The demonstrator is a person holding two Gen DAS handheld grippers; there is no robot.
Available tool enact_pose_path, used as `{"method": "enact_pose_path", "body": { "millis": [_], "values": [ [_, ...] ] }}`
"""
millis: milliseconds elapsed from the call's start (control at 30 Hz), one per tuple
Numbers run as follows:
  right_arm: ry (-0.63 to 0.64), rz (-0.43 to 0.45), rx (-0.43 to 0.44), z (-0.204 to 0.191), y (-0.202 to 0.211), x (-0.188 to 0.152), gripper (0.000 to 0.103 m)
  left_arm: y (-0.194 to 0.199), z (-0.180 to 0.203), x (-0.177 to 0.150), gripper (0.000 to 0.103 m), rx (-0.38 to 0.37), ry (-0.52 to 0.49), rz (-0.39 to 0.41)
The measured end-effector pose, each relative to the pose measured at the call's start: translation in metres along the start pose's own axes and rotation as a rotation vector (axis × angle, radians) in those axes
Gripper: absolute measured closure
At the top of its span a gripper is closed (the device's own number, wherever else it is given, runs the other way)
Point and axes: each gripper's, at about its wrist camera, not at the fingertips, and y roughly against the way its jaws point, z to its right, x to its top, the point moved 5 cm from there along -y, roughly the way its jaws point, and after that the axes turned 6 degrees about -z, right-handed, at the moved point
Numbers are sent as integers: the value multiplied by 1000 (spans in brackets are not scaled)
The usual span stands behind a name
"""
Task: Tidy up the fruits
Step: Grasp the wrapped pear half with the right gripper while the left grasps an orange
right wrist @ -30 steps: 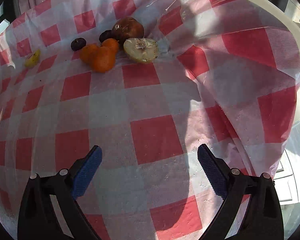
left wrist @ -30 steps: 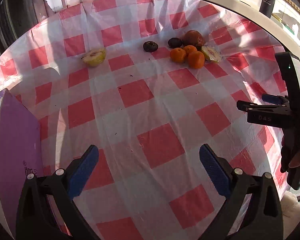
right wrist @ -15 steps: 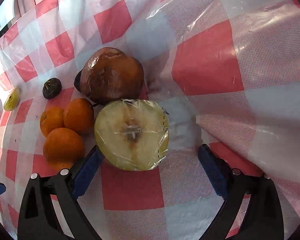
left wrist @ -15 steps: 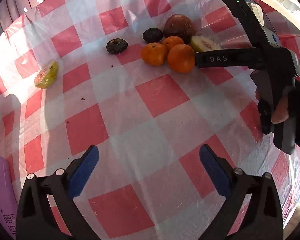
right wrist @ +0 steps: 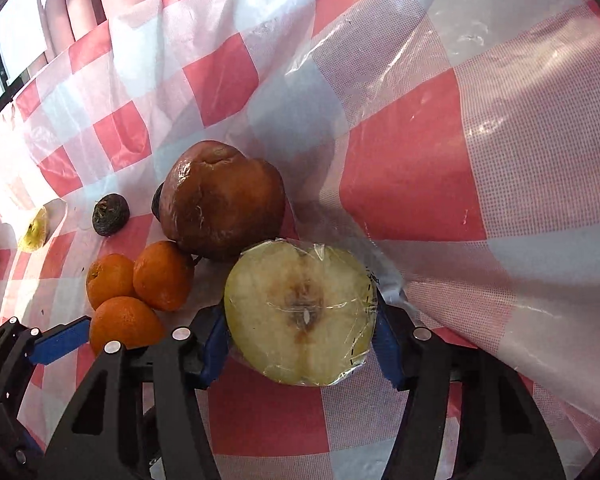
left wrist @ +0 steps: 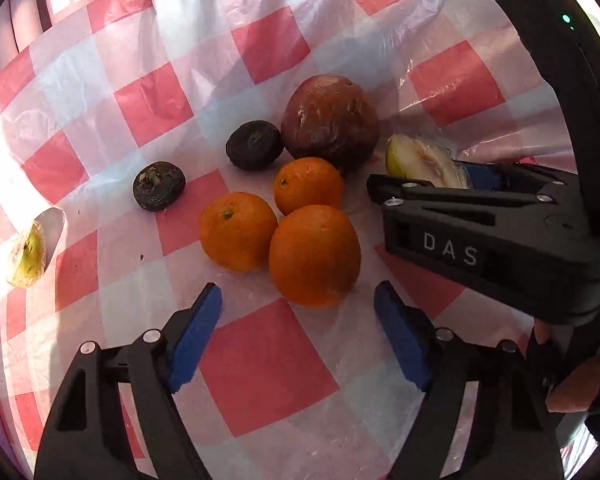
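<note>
As both tilt downward, right claw (right wrist: 300, 336) pinching halved apple (right wrist: 300, 316), just closing

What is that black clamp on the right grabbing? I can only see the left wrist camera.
Observer: The right wrist view shows it. The right gripper has just been closing its jaws, and its blue pads now press both sides of a halved apple.
Operator: Which way is the cut side facing?
Observer: Up toward that camera. Its core is browned and clear film is stretched over it.
</note>
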Motion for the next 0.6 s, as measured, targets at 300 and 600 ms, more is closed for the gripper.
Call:
{"method": "enact_pose_path", "body": {
  "millis": [300,600],
  "values": [
    [-9,8,15,13,2,2,44,2,-7,4,62,-30,3,33],
    [23,0,-36,-12,-2,-1,44,49,-33,-60,63,-72,194,-29]
  ]
}}
